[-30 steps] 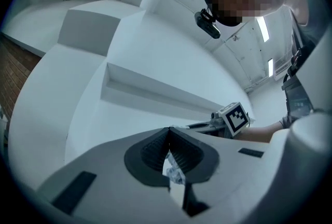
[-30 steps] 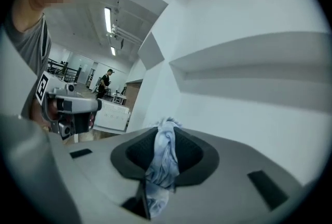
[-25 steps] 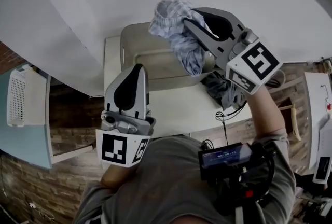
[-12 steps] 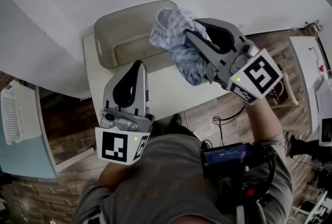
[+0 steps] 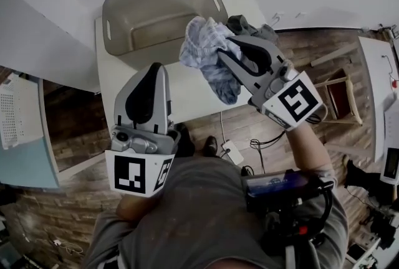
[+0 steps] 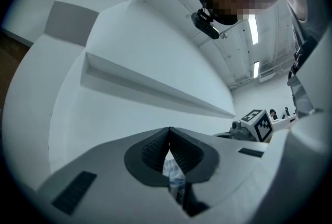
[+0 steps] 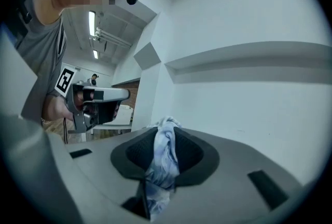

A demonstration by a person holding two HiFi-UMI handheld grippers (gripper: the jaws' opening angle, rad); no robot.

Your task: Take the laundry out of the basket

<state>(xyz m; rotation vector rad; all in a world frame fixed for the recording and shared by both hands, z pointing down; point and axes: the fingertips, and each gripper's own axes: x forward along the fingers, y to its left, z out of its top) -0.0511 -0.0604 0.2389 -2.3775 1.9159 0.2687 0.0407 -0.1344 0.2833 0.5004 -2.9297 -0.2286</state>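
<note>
Laundry in hand: my right gripper [image 5: 225, 50] clamps a blue-and-white checked garment [image 5: 202, 43] at centre frame, just below the tan basket [image 5: 118, 6] at upper centre on the white table [image 5: 187, 99]. Dark clothes [image 5: 249, 28] lie beside the basket's right end. My left gripper [image 5: 156, 68], lower left, has jaws closed tip to tip.

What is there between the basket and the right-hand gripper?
A pale checked cloth, pinched in the fingers of the right gripper, hangs right by the near corner of the basket. The head view shows it.
</note>
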